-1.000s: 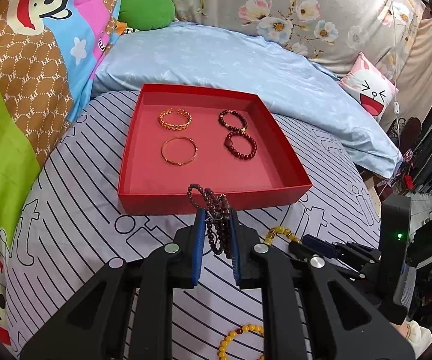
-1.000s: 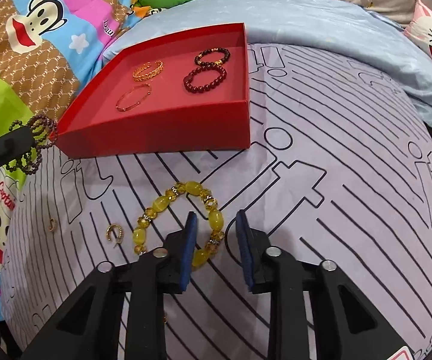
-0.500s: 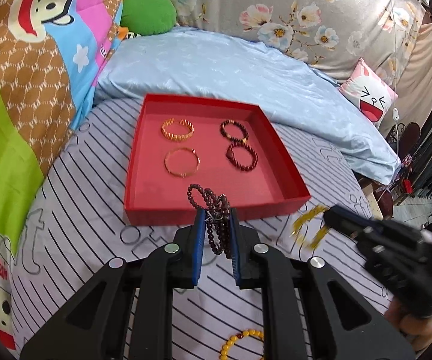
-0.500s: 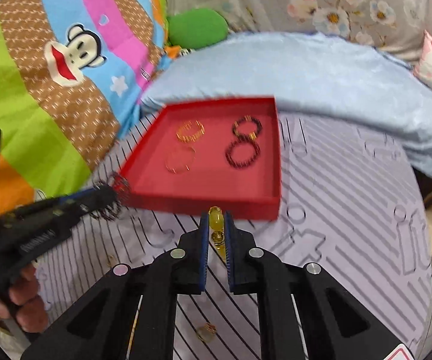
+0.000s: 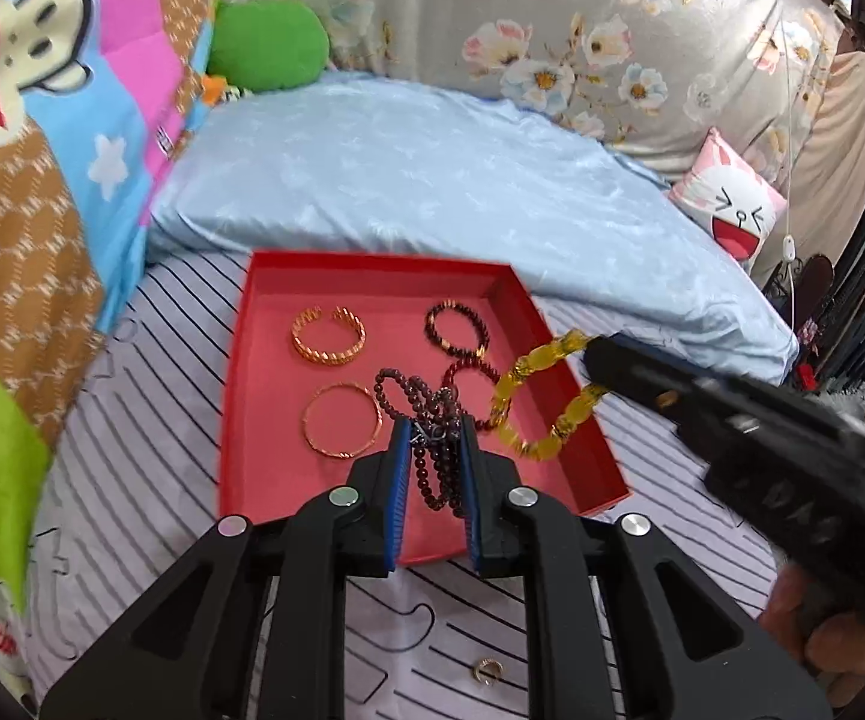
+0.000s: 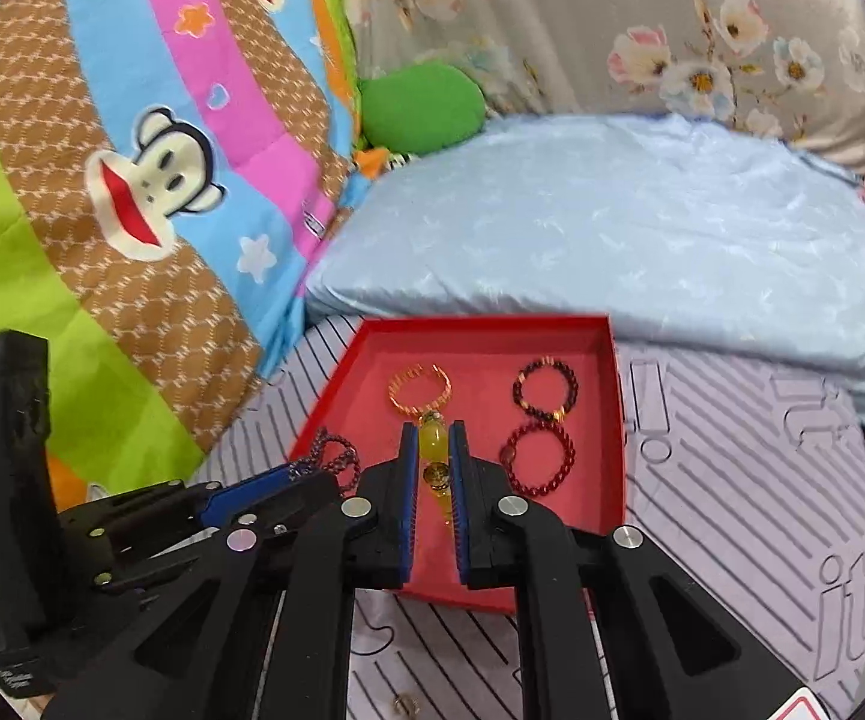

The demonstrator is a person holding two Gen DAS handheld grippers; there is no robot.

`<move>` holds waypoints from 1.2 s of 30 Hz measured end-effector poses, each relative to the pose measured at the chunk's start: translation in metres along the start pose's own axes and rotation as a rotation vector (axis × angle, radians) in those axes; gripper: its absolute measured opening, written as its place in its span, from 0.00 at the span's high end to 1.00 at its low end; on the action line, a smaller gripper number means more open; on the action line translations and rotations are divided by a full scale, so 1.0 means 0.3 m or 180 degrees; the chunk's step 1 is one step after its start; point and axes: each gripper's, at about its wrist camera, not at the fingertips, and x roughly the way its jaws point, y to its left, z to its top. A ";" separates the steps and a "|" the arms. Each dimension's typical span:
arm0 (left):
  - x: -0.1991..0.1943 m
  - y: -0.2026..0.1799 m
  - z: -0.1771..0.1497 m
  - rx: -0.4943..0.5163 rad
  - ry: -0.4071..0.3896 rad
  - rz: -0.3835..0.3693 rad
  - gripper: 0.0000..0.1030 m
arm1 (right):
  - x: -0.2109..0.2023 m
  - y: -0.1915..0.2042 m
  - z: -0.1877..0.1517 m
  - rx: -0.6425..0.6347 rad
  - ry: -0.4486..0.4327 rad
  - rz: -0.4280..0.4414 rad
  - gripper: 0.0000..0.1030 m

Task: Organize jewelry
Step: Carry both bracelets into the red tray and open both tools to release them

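Note:
A red tray (image 5: 240,420) (image 6: 615,420) lies on the striped bedsheet. It holds two gold bangles (image 5: 328,336) (image 5: 341,420) and two dark red bead bracelets (image 5: 456,327) (image 6: 539,459). My left gripper (image 5: 432,438) is shut on a dark purple bead bracelet (image 5: 432,456) and holds it over the tray's near part. My right gripper (image 6: 433,450) is shut on a yellow bead bracelet (image 6: 432,441) (image 5: 537,402) and holds it above the tray's right side. The left gripper also shows in the right wrist view (image 6: 306,471).
A small gold ring (image 5: 486,671) lies on the sheet near me; another small piece (image 6: 405,705) shows in the right view. A pale blue pillow (image 5: 432,180) lies behind the tray. A cartoon quilt (image 5: 42,180) rises at the left.
Both grippers have moved forward over the tray, each with its bracelet. The right gripper closed on the yellow bracelet and lifted it off the sheet a second ago.

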 end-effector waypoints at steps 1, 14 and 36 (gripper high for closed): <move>0.026 0.007 -0.008 -0.0023 0.0047 0.0020 0.85 | 0.037 -0.017 -0.017 0.0027 0.0070 -0.0041 0.91; 0.165 0.088 -0.117 -0.0097 0.0260 0.0276 0.81 | 0.148 -0.163 -0.133 0.0246 0.0366 -0.0342 0.90; 0.041 0.062 -0.107 -0.0068 0.0018 0.0494 0.59 | 0.019 -0.048 -0.148 0.0050 0.0104 -0.0276 0.67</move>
